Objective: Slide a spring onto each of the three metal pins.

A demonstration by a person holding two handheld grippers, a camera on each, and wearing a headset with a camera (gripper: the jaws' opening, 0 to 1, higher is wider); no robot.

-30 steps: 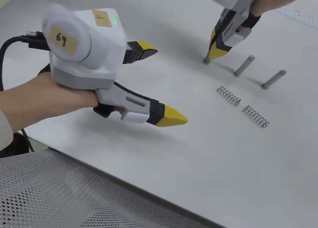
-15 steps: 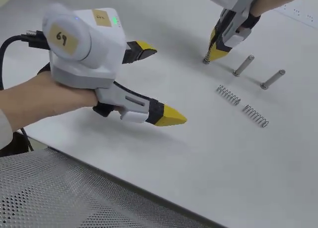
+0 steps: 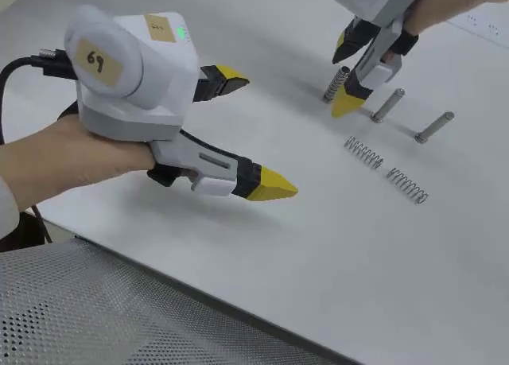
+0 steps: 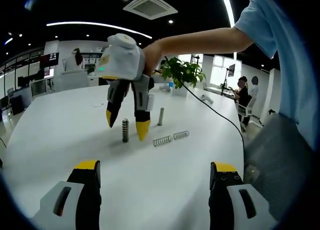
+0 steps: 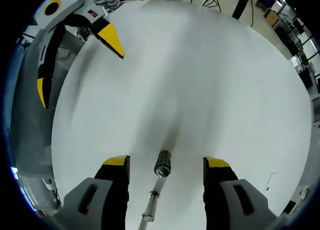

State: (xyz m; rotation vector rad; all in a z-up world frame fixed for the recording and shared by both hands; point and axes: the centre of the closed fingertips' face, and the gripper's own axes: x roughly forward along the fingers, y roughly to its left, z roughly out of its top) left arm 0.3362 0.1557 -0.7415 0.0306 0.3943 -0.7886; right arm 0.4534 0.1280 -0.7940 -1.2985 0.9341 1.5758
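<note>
Three metal pins stand on the white table [image 3: 334, 246]. The leftmost pin [image 3: 336, 83] [image 4: 125, 130] [image 5: 162, 163] wears a spring. My right gripper [image 3: 347, 72] [image 4: 125, 121] [image 5: 166, 163] is open, one jaw on each side of that pin, touching nothing. Two bare pins [image 3: 389, 105] [image 3: 434, 127] stand to its right; one bare pin [image 4: 161, 116] also appears behind. In front of them lie two loose springs [image 3: 364, 152] [image 3: 407, 184] [image 4: 162, 140] [image 4: 181, 135]. My left gripper [image 3: 254, 134] [image 4: 156, 167] hovers open and empty, well left of the pins.
A black cable [image 3: 16, 71] trails from the left gripper off the table's left side. A perforated grey surface [image 3: 95, 317] lies below the table's near edge. A potted plant [image 4: 182, 72] and a cord [image 4: 215, 109] sit at the far side.
My right gripper has opened and risen a little from the leftmost pin, leaving a spring on it. The left gripper has barely moved.
</note>
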